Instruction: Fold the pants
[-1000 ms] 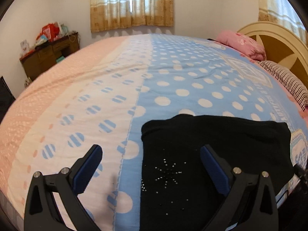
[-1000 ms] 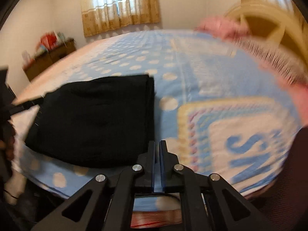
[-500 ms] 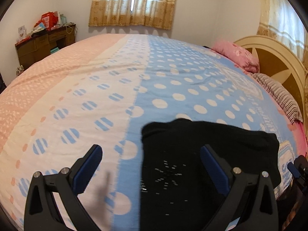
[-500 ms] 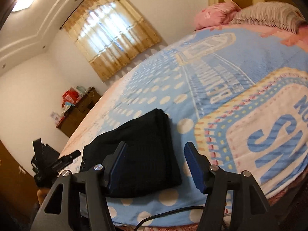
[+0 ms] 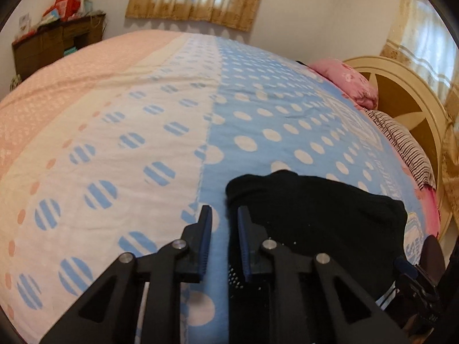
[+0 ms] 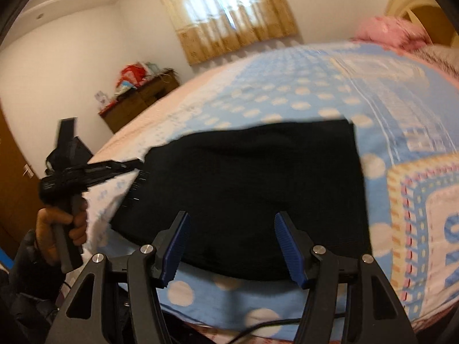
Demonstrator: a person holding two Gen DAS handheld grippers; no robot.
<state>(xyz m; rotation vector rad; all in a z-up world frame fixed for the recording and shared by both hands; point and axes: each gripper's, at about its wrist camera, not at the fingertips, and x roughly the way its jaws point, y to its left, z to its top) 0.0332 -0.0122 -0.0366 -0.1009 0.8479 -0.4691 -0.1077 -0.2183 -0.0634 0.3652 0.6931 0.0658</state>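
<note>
Bedspread lettering unreadable. Left tongs [image 5: 223, 219] nearly pressed together beside folded black fabric pants [image 6: 252, 195]; right tongs [image 6: 231, 230] spread, empty.

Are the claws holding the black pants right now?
No. The left claw is nearly closed beside the pants' edge with nothing between its fingers, and the right claw hangs open over the pants.

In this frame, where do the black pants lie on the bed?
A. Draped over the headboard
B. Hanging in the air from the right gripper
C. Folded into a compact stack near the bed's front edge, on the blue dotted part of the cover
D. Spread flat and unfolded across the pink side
C: the black pants lie as a squared folded stack on the blue dotted cover, with the right gripper open in front of them.
</note>
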